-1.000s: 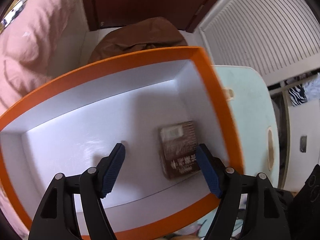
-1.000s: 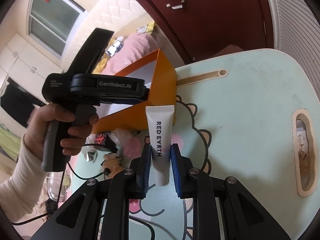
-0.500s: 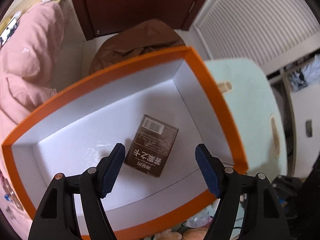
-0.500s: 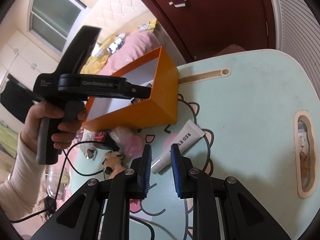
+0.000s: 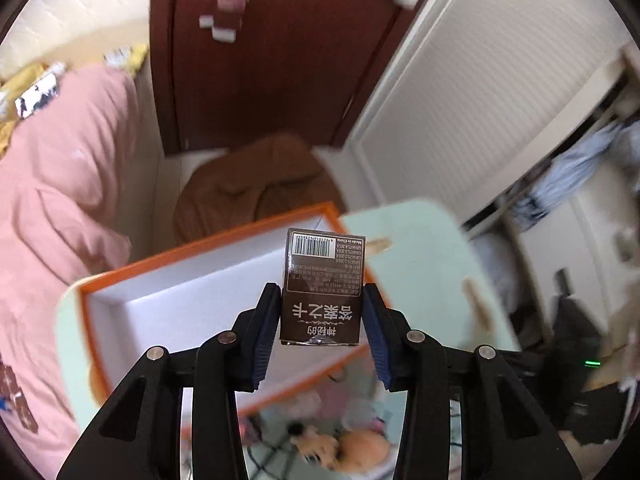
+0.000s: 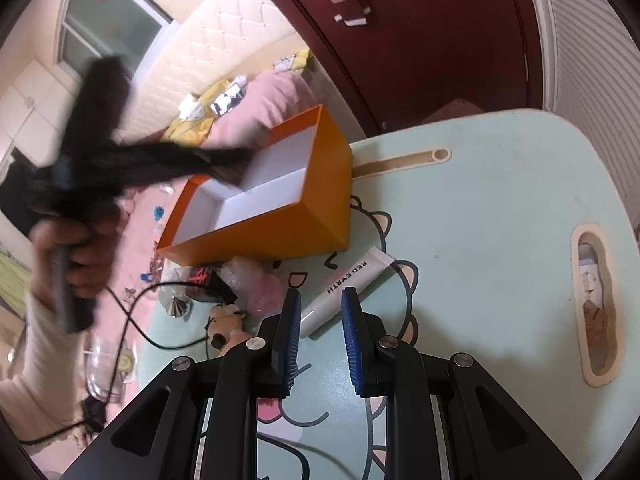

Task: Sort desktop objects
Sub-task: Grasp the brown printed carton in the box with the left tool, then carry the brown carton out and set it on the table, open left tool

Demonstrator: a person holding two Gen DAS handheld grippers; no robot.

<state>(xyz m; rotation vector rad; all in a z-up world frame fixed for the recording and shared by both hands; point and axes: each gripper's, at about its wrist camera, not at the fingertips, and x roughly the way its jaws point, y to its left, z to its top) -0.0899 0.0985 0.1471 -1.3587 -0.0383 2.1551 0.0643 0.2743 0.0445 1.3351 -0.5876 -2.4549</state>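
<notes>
Above the orange cardboard box [image 5: 208,256] with its smooth white lining, the left hand-held gripper [image 5: 322,316] clamps a small brown rectangular carton [image 5: 323,288] between ribbed blue pads [image 5: 266,332]. On the pale green bench [image 6: 480,216], a slim white tube [image 6: 348,284] lies flat just ahead of the right hand-held gripper [image 6: 320,336], whose narrowly parted jaws hold nothing.

Both wrist views forward, sharing orange box [image 5: 192,256]
</notes>
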